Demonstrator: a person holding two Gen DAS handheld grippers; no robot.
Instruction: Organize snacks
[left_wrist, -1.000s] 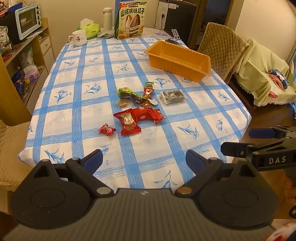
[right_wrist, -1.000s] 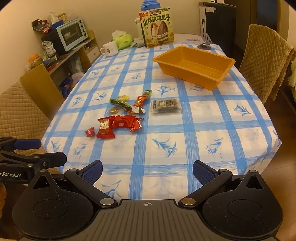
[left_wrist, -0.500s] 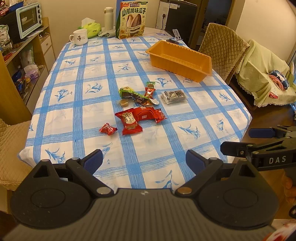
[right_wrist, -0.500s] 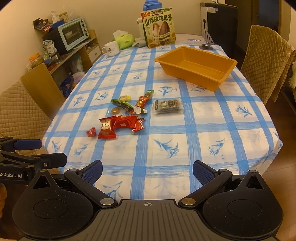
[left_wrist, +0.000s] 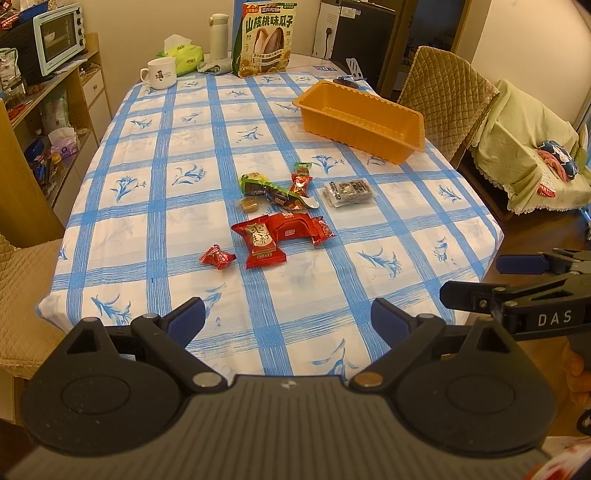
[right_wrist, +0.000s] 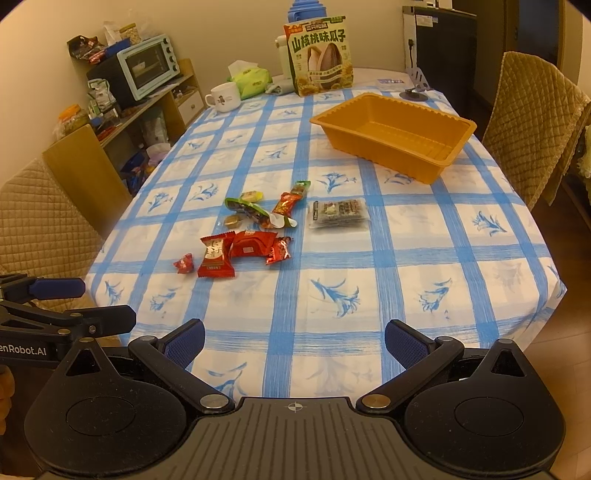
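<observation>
Snacks lie scattered in a loose cluster on the blue-checked tablecloth (left_wrist: 177, 236), around the middle of the table and well beyond both grippers. Nearest of all, the left gripper (left_wrist: 287, 319) hangs over the table's near edge with its jaws spread wide and nothing between them; the right gripper (right_wrist: 294, 341) is alongside it, likewise spread and empty. Past them, the closest snack is a small red candy (left_wrist: 217, 256), just left of a red packet with white characters (left_wrist: 263, 244). Touching that packet's right side is a wider red pack (left_wrist: 292, 227), with a smaller crinkled red wrapper (left_wrist: 322, 231) at its far end. Next come a little brown sweet (left_wrist: 249, 204), a green-edged wrapper (left_wrist: 264, 186) and a slim red-and-green stick pack (left_wrist: 301, 181). To their right, apart from the pile, sits a clear packet with dark contents (left_wrist: 348, 191). Farther back on the right stands the orange tray (right_wrist: 373, 138), empty. At the far end are a white mug (left_wrist: 161, 72) and a tall sunflower-seed bag (left_wrist: 266, 38).
</observation>
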